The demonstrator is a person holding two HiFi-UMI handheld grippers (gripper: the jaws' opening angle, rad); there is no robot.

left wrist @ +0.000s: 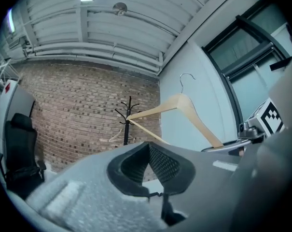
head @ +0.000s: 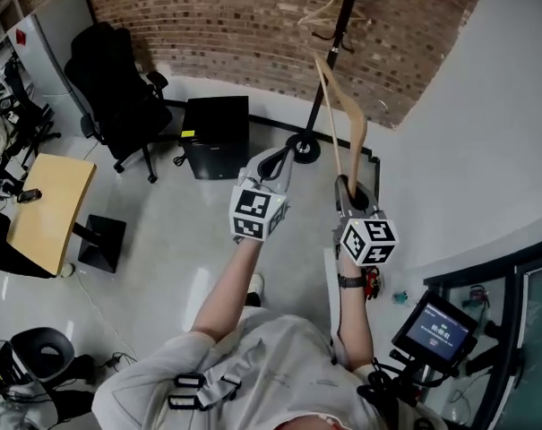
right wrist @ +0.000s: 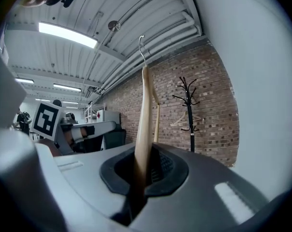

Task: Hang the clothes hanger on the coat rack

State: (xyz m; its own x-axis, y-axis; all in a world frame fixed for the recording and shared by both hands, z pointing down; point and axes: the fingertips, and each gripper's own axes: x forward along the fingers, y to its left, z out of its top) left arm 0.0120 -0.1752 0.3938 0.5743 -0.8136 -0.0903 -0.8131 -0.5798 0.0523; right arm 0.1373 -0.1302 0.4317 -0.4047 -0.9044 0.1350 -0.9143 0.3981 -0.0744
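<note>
My right gripper [head: 346, 189] is shut on one arm of a light wooden clothes hanger [head: 345, 115], which stands up from it with its metal hook [right wrist: 142, 50] on top. In the right gripper view the hanger's [right wrist: 145, 115] arm runs down between the pads of my right gripper [right wrist: 145, 164]. The black coat rack [head: 345, 12] stands ahead against the brick wall, apart from the hanger, with another pale hanger [head: 319, 12] on it. My left gripper [head: 280, 163] is beside the right one, shut and holding nothing [left wrist: 149, 153]. The left gripper view shows the held hanger [left wrist: 184, 108] and the rack [left wrist: 129, 122].
A black office chair [head: 118, 88] and a low black cabinet [head: 215, 137] stand left of the rack's round base [head: 302, 148]. A wooden desk [head: 47, 209] is at the far left. A white wall [head: 486, 150] runs along the right, with a small screen [head: 439, 330] below.
</note>
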